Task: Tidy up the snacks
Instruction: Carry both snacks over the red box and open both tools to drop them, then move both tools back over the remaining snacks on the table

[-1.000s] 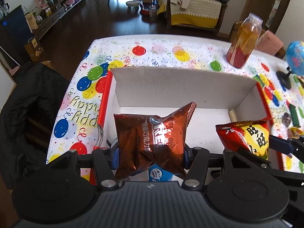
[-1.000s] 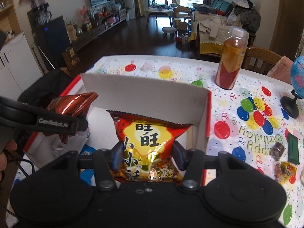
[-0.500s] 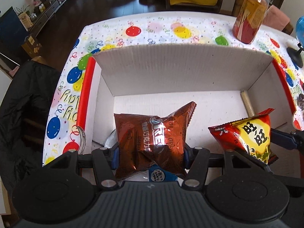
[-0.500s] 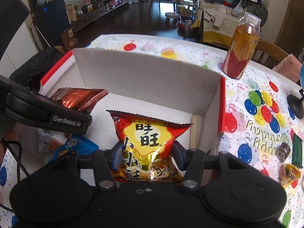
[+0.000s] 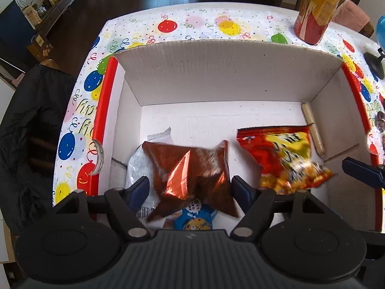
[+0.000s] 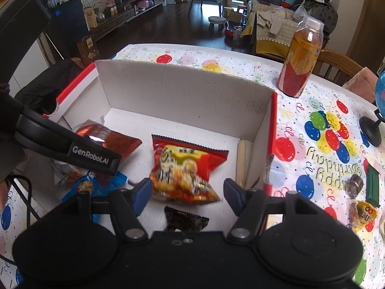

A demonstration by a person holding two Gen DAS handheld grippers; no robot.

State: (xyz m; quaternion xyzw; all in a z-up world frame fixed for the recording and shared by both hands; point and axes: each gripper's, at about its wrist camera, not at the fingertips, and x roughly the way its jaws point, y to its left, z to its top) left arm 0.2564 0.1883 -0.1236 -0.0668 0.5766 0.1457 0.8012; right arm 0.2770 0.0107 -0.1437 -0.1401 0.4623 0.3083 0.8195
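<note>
The brown packet [image 5: 190, 168] lies between the spread jaws of the left gripper [image 5: 190, 187], inside the box [image 5: 216, 77]; the red packet [image 6: 185, 173], at three o'clock, is likewise released by the right gripper [image 6: 186, 190] (both blurred). Withdrawal is best made straight upward, clear of the foil.

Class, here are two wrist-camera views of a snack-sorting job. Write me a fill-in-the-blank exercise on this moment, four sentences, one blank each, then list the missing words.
1. The brown foil packet and the red and yellow packet lie inside the white cardboard ____.
2. The left gripper has its jaws ____.
3. The bottle of orange drink stands ____ the box.
4. The right gripper holds ____.

Missing words: box; open; outside; nothing
</note>
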